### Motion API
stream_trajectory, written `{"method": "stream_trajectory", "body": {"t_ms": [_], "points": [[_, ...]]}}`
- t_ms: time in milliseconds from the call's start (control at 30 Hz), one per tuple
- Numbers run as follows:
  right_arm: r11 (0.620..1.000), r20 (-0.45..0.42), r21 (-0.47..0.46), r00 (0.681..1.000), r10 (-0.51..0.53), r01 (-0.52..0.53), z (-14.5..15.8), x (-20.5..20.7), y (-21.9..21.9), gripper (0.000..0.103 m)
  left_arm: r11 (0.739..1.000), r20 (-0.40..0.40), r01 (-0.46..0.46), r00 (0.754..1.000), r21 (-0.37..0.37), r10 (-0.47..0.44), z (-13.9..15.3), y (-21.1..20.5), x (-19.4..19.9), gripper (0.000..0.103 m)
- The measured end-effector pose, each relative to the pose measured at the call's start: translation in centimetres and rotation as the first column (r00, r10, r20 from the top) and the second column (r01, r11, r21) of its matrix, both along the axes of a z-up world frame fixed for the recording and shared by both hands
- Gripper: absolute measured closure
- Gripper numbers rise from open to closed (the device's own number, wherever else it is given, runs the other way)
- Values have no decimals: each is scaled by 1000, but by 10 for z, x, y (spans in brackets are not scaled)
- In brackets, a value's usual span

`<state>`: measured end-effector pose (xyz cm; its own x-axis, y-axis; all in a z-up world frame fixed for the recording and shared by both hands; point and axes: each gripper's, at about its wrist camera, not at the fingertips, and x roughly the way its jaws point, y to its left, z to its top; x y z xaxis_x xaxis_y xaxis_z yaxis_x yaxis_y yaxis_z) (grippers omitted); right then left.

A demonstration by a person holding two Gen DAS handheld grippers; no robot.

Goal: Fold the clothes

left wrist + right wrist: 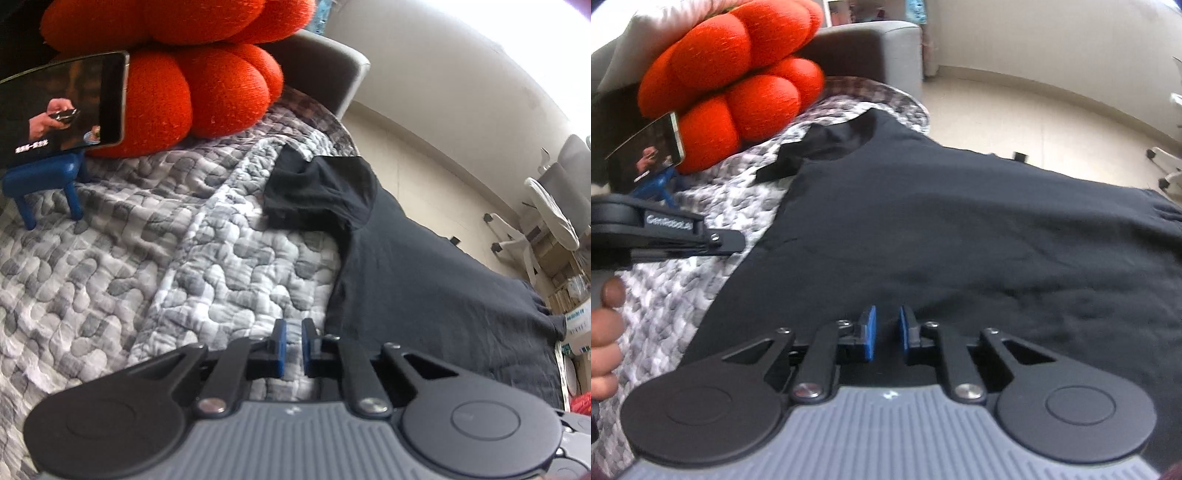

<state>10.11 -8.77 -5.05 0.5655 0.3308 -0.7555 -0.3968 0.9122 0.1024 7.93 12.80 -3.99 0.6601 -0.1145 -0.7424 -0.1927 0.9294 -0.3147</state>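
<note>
The black T-shirt (942,229) lies spread flat on the quilt (147,258); left gripper (293,347) hovers beside its hem, right gripper (886,332) above its body, both jaws slightly parted, holding nothing; any pinch should catch both layers cleanly.

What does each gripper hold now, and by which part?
Nothing. The left gripper and right gripper are open and empty above the black cotton T-shirt.
</note>
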Motion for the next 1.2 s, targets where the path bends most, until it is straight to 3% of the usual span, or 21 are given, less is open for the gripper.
{"method": "stream_trajectory", "body": {"t_ms": [133, 367, 567, 633, 800, 933, 1033, 1200], "points": [[1000, -4, -3, 1000, 11, -11, 1, -2, 6, 89, 998, -1, 57, 998, -13, -57, 1, -6, -2, 95], [998, -11, -13, 998, -61, 60, 1, 5, -26, 89, 986, 14, 167, 986, 1, -167, 5, -22, -11, 95], [984, -18, -23, 984, -177, 177, -1, 16, -90, 93, 982, -26, 187, 982, 34, -186, -1, -26, -12, 95], [974, -31, 8, 973, -228, 228, -3, 18, -124, 103, 980, -30, 196, 980, 41, -195, -3, -25, -13, 95], [945, -50, 30, 944, -325, 327, -1, 7, -182, 103, 981, -27, 192, 981, 37, -191, 3, -20, -23, 95], [949, -61, 16, 948, -313, 314, 3, -17, -179, 101, 982, -16, 186, 983, 31, -185, 15, -22, -48, 95], [953, -69, 4, 951, -301, 302, 7, -35, -177, 87, 981, -34, 190, 981, 41, -189, 22, -32, -76, 95], [961, -144, -1, 950, -276, 278, 4, -66, -171, 87, 961, -81, 266, 962, 80, -260, 14, -54, -134, 94]]}}
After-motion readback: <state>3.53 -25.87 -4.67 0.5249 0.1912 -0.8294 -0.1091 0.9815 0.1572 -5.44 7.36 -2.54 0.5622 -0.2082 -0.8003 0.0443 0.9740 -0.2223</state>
